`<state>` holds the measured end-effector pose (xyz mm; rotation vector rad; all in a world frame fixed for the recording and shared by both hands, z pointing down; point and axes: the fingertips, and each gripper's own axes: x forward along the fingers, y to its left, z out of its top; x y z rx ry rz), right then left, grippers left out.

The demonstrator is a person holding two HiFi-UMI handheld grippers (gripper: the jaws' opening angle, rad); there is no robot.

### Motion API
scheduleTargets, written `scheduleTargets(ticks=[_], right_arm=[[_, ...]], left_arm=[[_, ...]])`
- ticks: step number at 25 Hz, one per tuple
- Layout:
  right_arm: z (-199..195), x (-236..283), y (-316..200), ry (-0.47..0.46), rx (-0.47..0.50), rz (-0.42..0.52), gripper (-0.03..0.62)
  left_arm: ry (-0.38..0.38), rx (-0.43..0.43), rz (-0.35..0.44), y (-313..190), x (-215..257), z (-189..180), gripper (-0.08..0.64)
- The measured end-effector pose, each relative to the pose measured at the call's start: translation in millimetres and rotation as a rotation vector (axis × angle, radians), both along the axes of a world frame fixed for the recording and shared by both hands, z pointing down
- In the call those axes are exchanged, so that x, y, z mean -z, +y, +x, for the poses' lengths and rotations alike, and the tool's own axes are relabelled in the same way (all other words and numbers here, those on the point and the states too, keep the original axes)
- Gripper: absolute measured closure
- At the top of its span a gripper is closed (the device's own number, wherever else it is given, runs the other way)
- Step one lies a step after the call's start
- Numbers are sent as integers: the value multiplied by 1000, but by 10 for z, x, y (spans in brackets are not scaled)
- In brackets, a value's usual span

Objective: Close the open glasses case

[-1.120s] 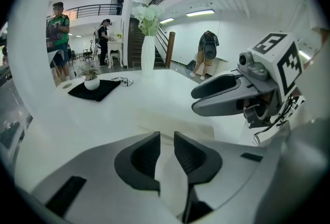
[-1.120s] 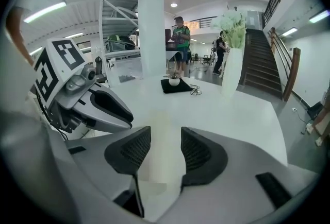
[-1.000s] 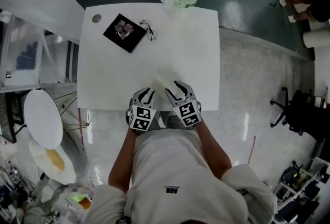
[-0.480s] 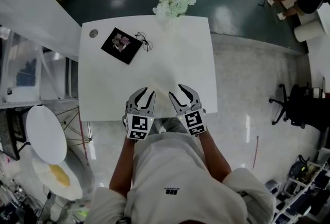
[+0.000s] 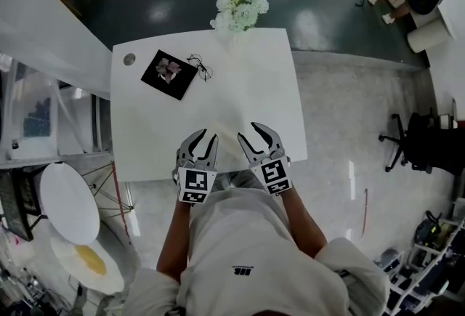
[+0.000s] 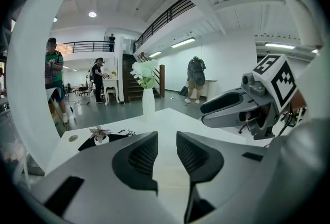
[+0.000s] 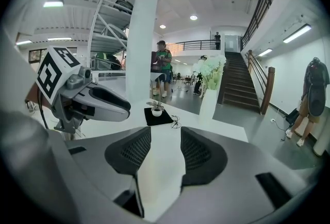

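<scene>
Grey plastic left gripper (image 5: 205,135) and right gripper (image 5: 251,133) at the white square table's (image 5: 247,75) 6 o'clock edge.
Both pairs of jaws narrowly apart, empty; black shirt logo (image 5: 242,267) too small to read.

A white counter (image 5: 240,89) carries, well ahead and left of the jaws, a black mat (image 5: 183,83) with a small plant (image 5: 169,69). Glasses (image 5: 198,66) lie just beside the mat, and a flower vase (image 5: 238,6) stands farthest ahead.
</scene>
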<state>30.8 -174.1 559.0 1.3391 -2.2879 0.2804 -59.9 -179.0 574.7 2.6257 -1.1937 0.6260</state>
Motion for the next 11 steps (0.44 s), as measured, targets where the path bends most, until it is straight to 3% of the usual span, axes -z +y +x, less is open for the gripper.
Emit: scheduleTargets(ticks=[11], right_arm=[[-91,146,-157,-7,-11,43,411]], left_arm=[[14,1,49,-189,130,-61,434]])
